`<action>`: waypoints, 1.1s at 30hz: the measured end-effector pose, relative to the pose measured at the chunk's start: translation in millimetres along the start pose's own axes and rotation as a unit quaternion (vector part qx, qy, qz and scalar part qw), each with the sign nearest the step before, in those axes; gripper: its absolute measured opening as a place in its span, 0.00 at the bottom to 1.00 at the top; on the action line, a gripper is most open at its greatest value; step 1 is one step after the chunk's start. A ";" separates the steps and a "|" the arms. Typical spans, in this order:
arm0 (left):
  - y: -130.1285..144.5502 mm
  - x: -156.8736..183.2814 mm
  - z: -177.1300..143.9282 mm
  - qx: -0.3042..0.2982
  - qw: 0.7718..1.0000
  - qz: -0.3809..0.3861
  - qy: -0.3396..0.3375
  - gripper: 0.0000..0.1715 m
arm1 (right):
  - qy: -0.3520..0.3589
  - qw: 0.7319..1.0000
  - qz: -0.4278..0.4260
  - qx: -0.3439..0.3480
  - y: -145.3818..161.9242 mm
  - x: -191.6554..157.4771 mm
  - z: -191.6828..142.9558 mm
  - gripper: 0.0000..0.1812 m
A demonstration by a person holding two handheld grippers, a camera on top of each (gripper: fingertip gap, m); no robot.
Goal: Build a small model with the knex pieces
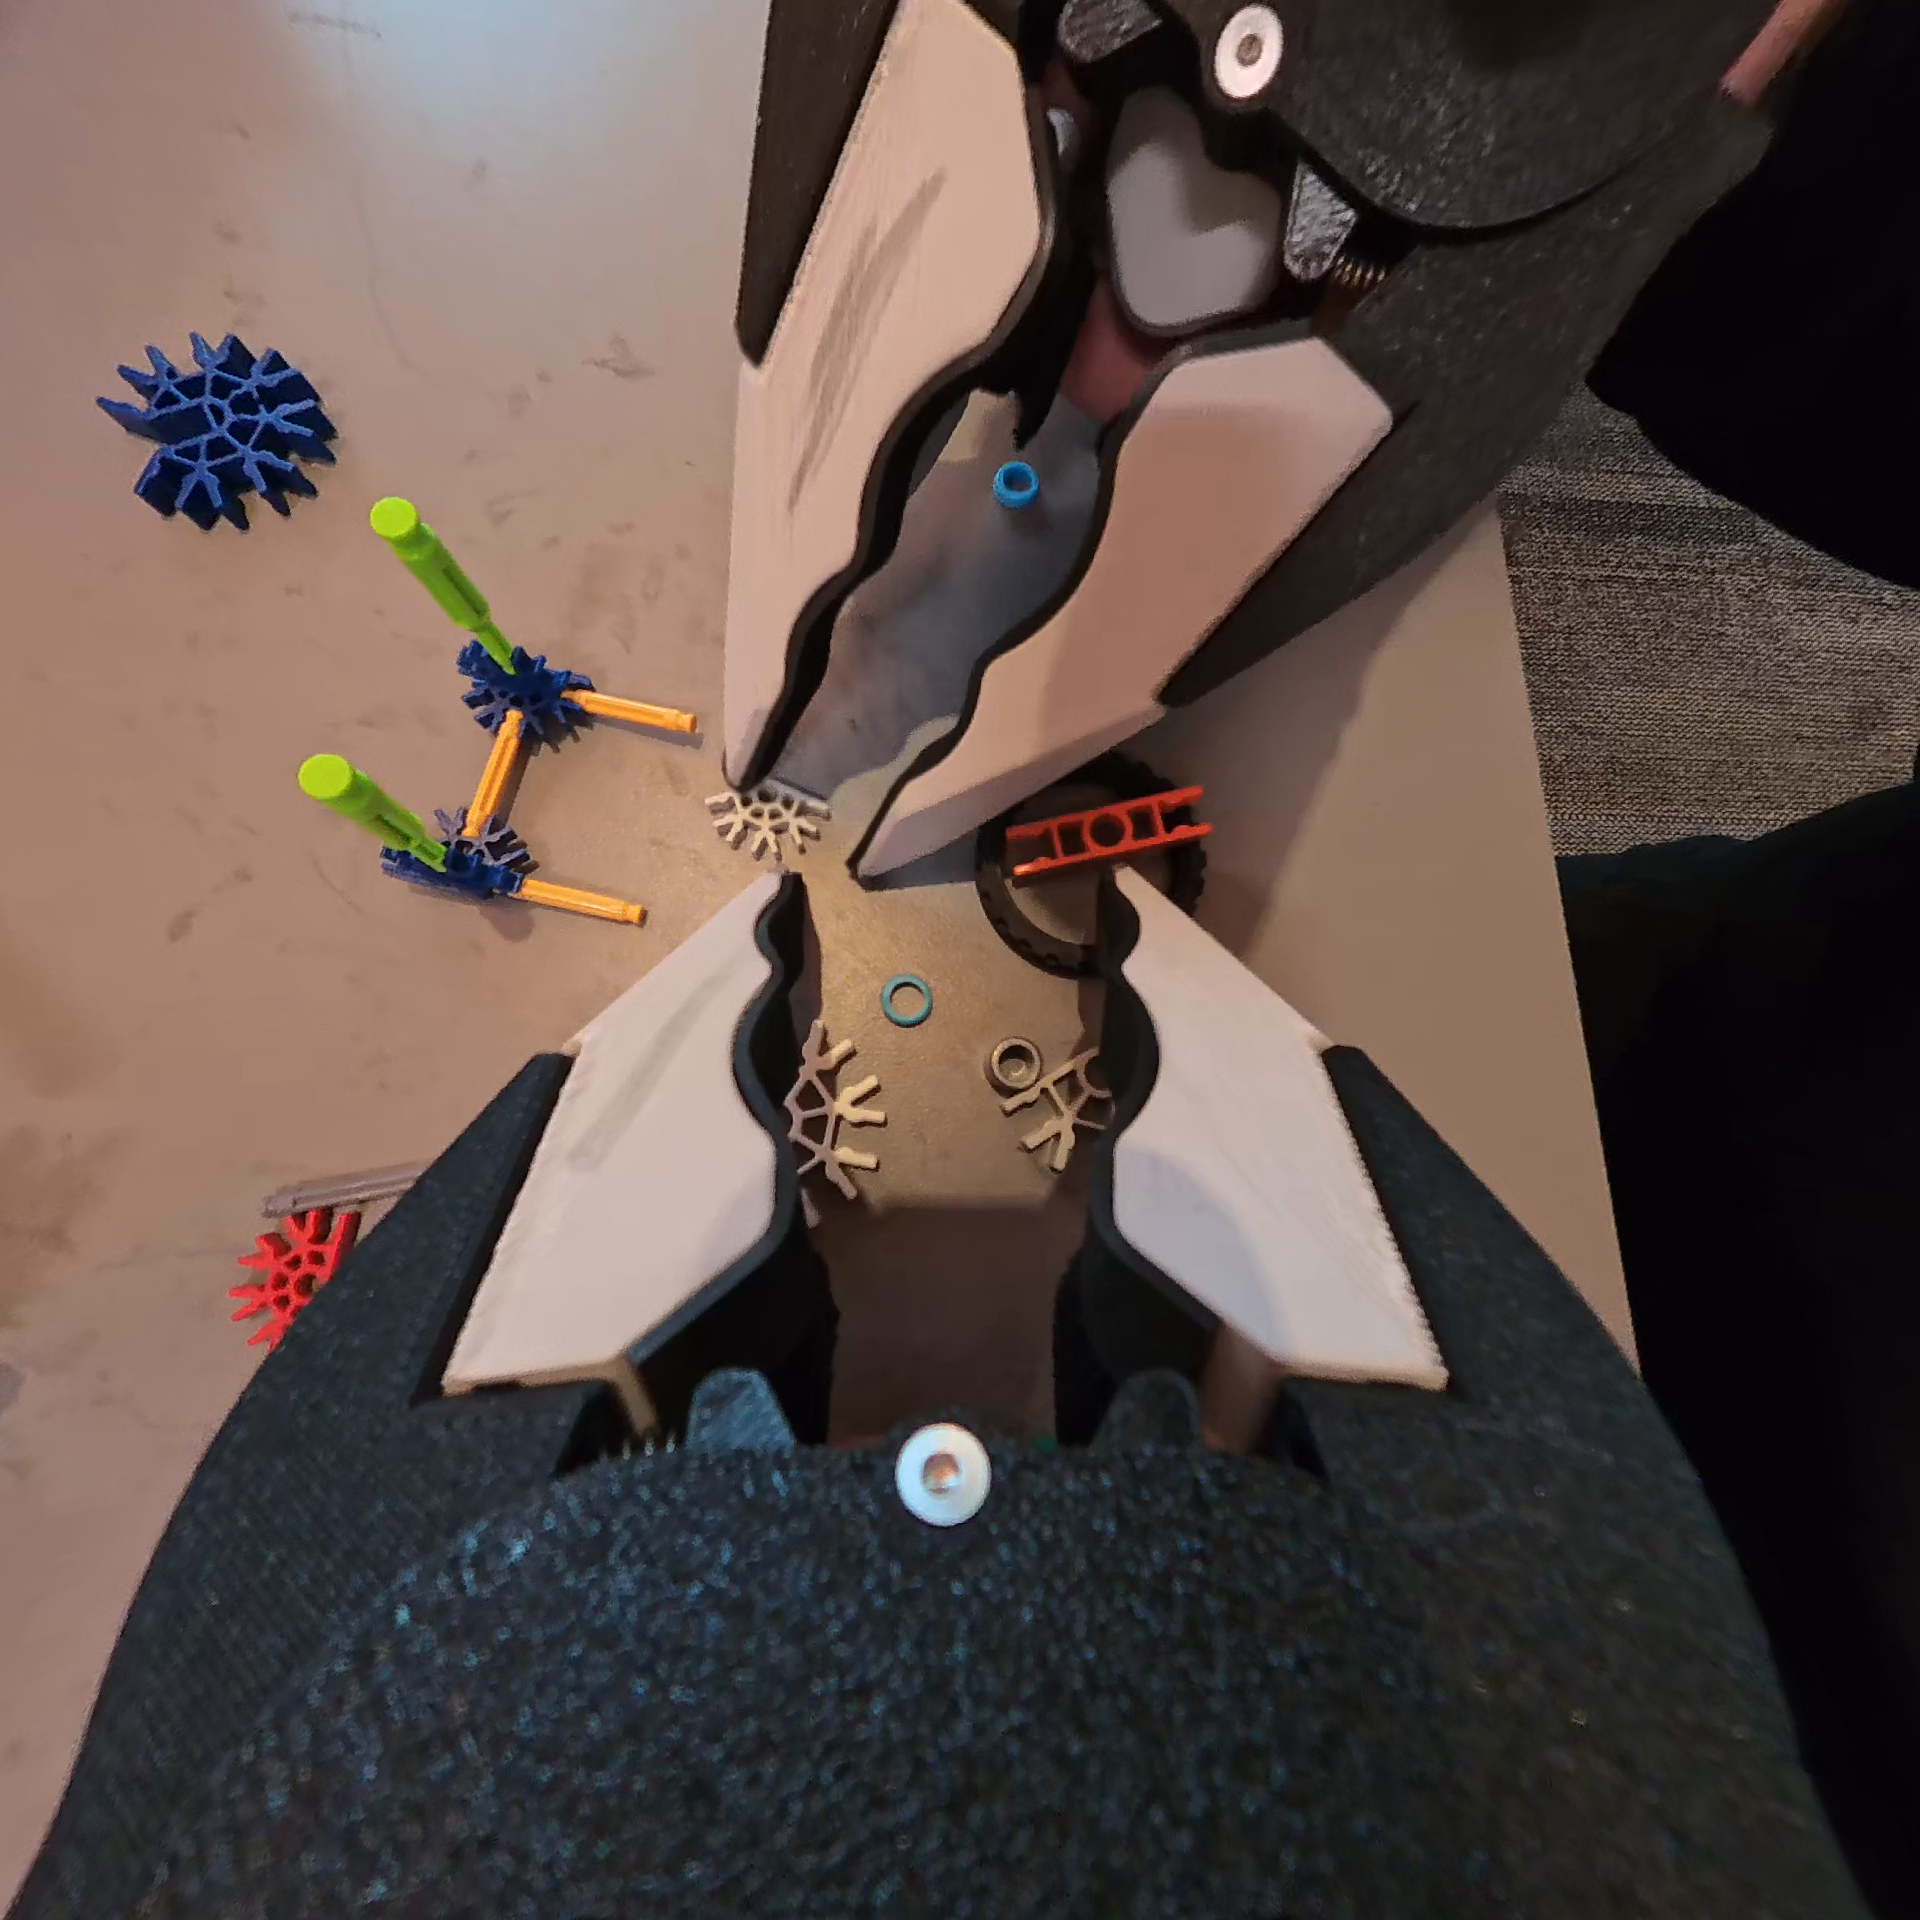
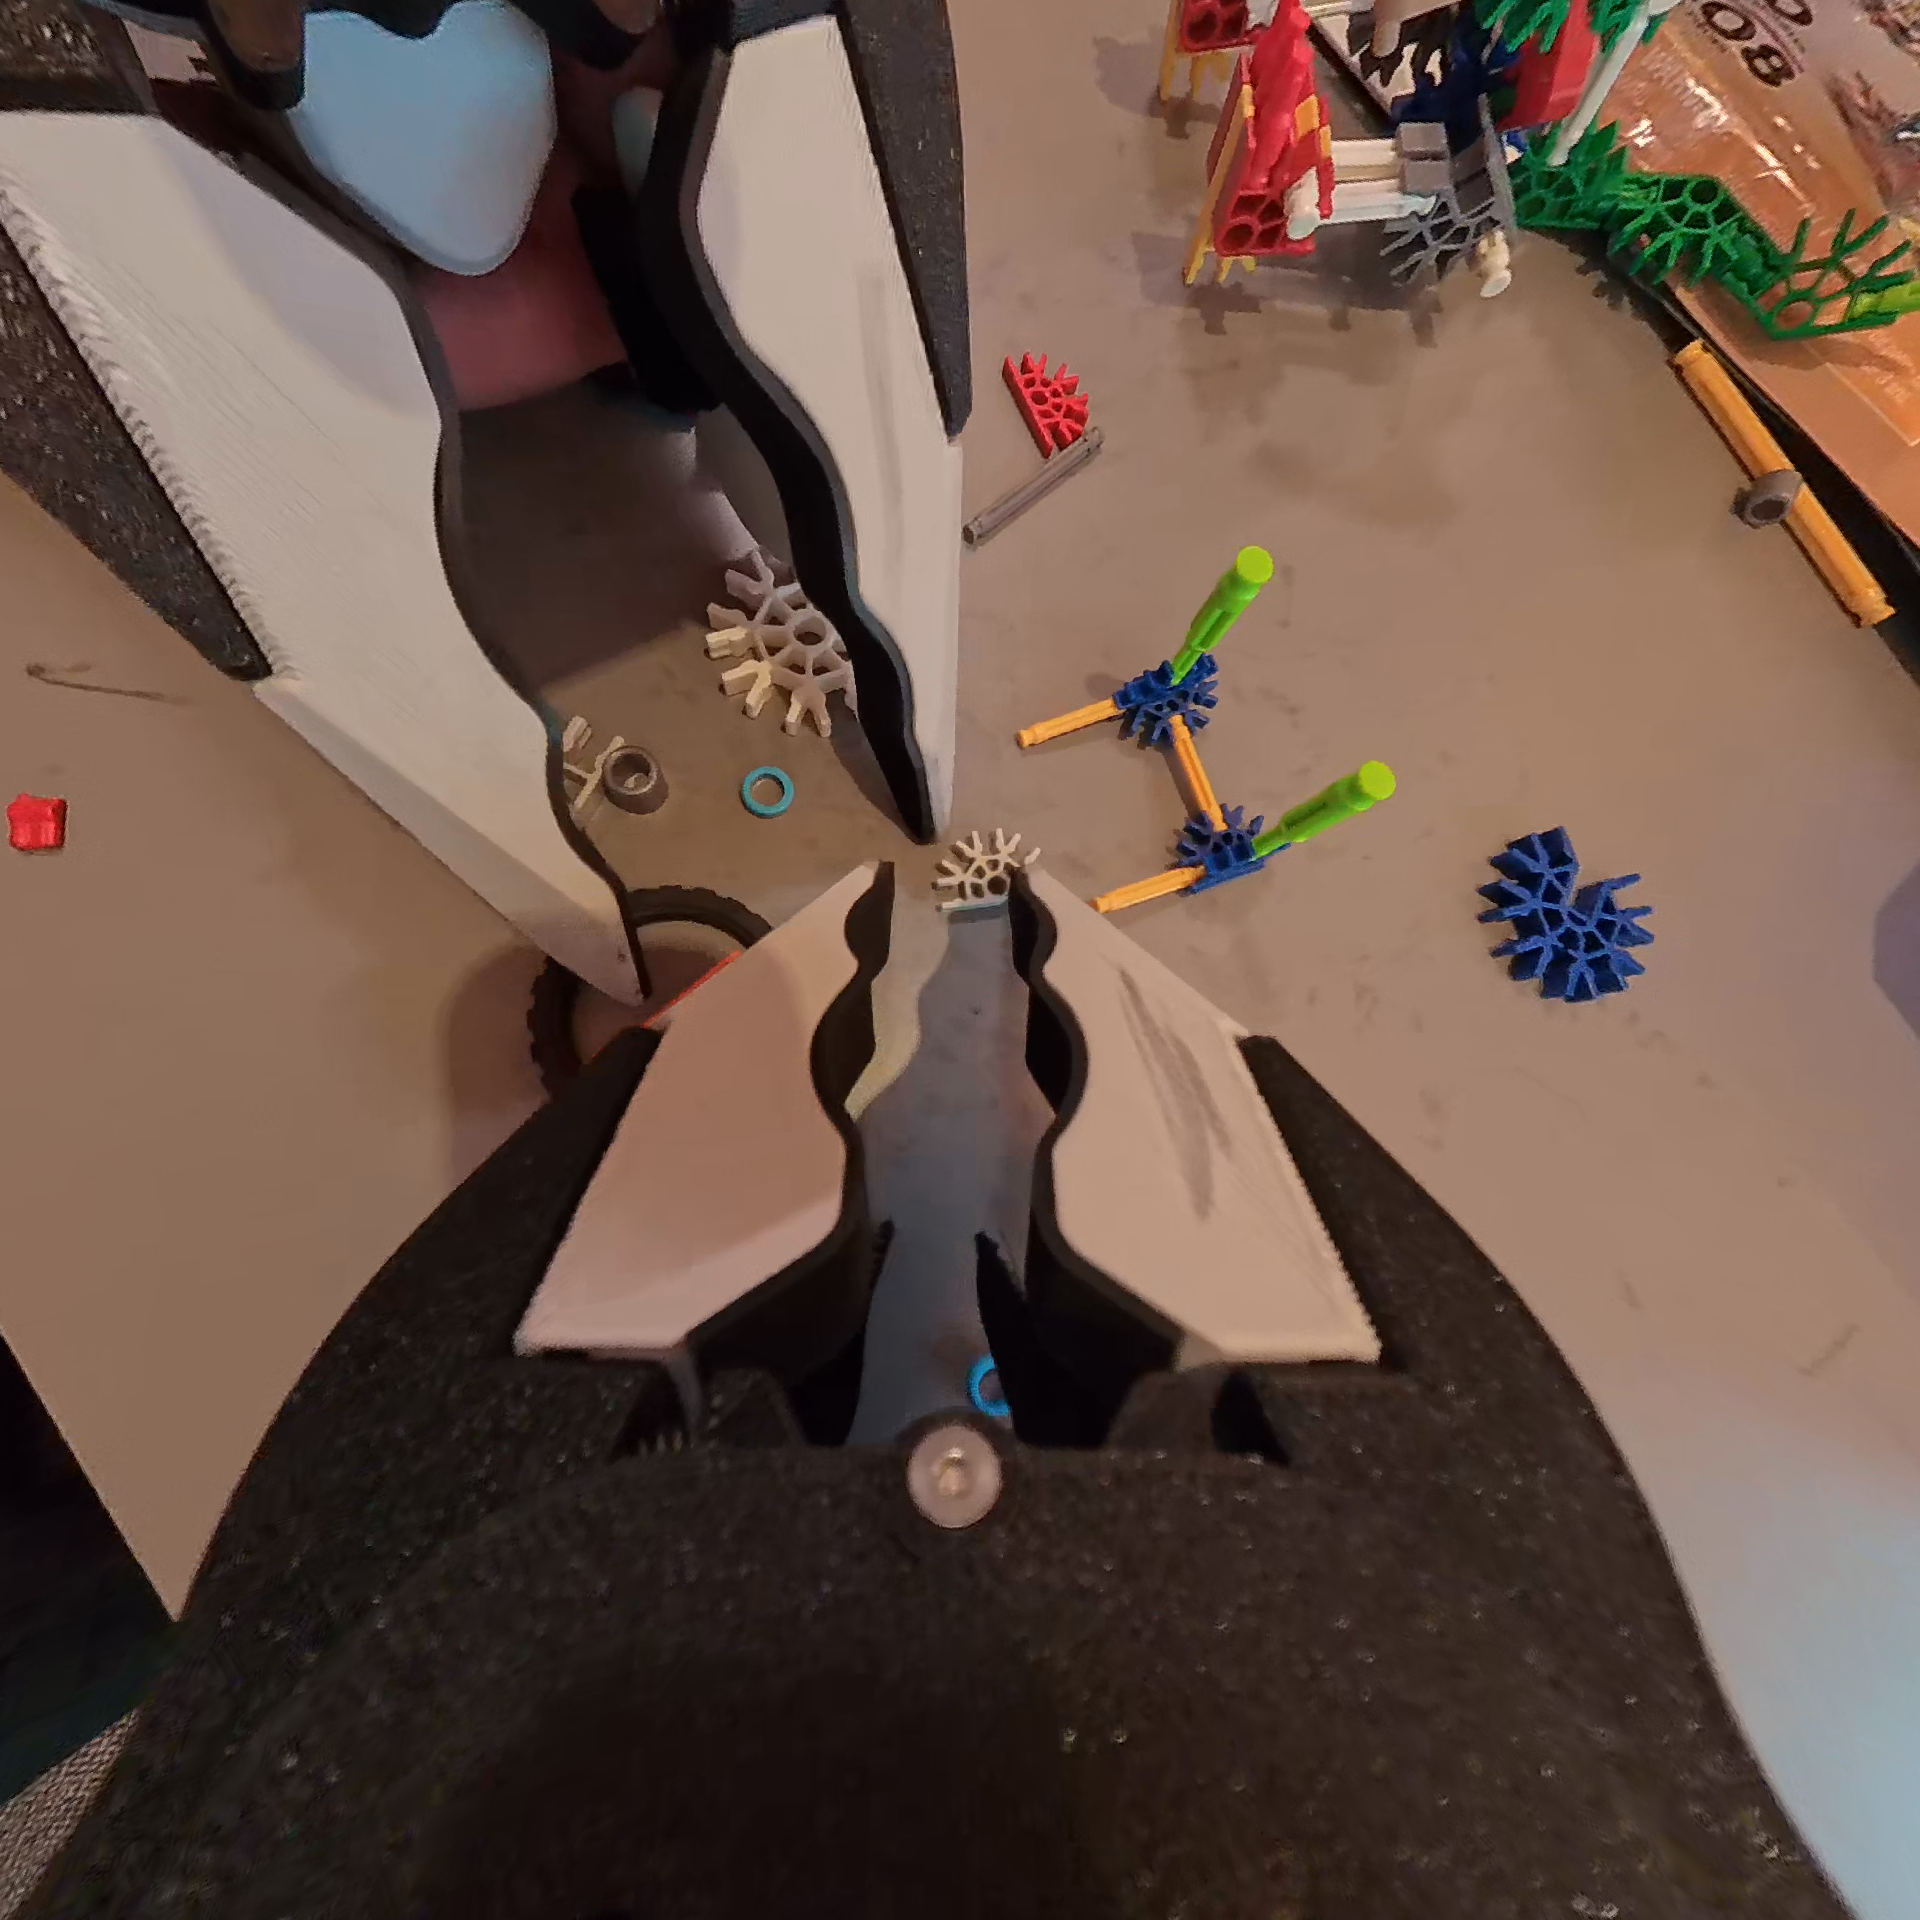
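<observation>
Right tongs [image 2: 951, 883] are sitting part open, tips flanking a small white snowflake connector [image 2: 982, 864] at frame centre, gripping nothing. Left tongs [image 1: 951, 894] are gaping wide and empty over a teal ring [image 1: 905, 1001] and beige connector [image 1: 831, 1112] on the desk [image 1: 364, 260].

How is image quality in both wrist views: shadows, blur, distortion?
Left wrist view: the two tongs shade the table between them, dimming the teal ring and the beige connector; strong wide-angle bending at the edges; the near housing is soft. Right wrist view: cooler light, a bluish cast at the right edge; the white connector at the tips of the right tongs is sharp; far toys are slightly blurred.
</observation>
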State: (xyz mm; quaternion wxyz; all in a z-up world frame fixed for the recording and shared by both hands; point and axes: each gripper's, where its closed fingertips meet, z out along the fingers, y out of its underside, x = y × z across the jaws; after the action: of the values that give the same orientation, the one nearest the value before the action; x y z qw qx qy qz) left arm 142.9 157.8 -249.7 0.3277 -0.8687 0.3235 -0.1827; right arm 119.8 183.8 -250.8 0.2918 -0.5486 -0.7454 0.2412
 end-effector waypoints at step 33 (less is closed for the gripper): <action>1.6 -31.1 -23.7 0.007 0.998 0.015 -0.062 0.30 | 0.020 1.000 0.009 0.015 4.6 6.7 -8.8 0.03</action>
State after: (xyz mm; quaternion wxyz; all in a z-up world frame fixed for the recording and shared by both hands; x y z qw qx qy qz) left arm 107.1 167.4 -237.1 0.3558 -0.8712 0.3141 -0.1257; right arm 127.5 191.9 -246.5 0.3121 -0.5558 -0.7309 0.2439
